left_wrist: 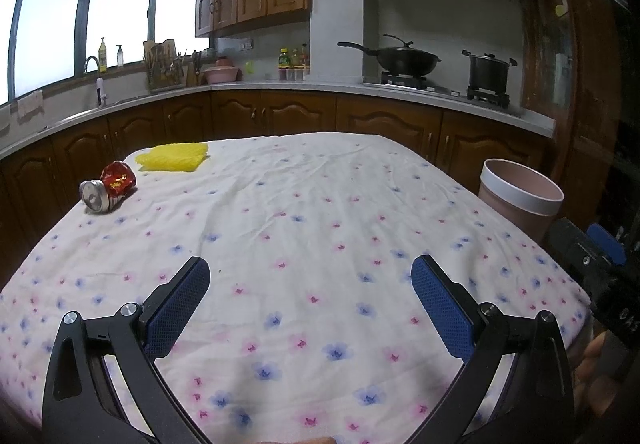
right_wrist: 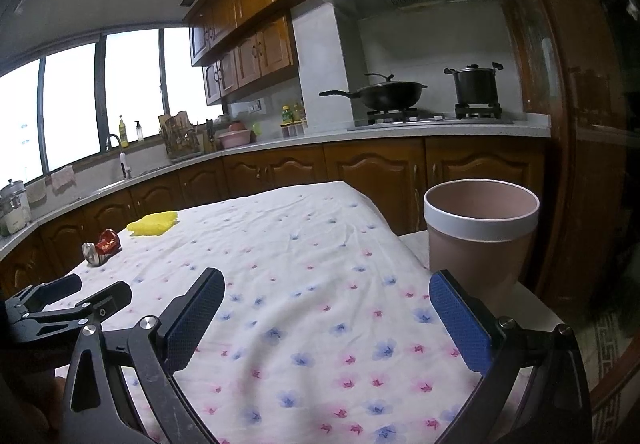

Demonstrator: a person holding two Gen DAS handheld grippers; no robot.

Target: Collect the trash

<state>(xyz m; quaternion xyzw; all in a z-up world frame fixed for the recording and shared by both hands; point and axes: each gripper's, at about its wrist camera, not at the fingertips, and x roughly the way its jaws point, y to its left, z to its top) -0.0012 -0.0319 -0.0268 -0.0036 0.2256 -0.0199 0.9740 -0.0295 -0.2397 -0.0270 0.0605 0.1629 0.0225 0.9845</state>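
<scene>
Can (left_wrist: 107, 191) near table's (left_wrist: 320, 204) far-left edge; bin (right_wrist: 480, 240) beside right edge.

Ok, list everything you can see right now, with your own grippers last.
can: 1, red, crushed, on its side, table's far left
cloth: 1, yellow, far left corner, beyond the can
bin: 1, pink with white rim, off the table's right edge
table: 1, white floral cover
wok: 1, black, on stove
pot: 1, black, on stove
left gripper: open, empty, over table
right gripper: open, empty, near bin
</scene>
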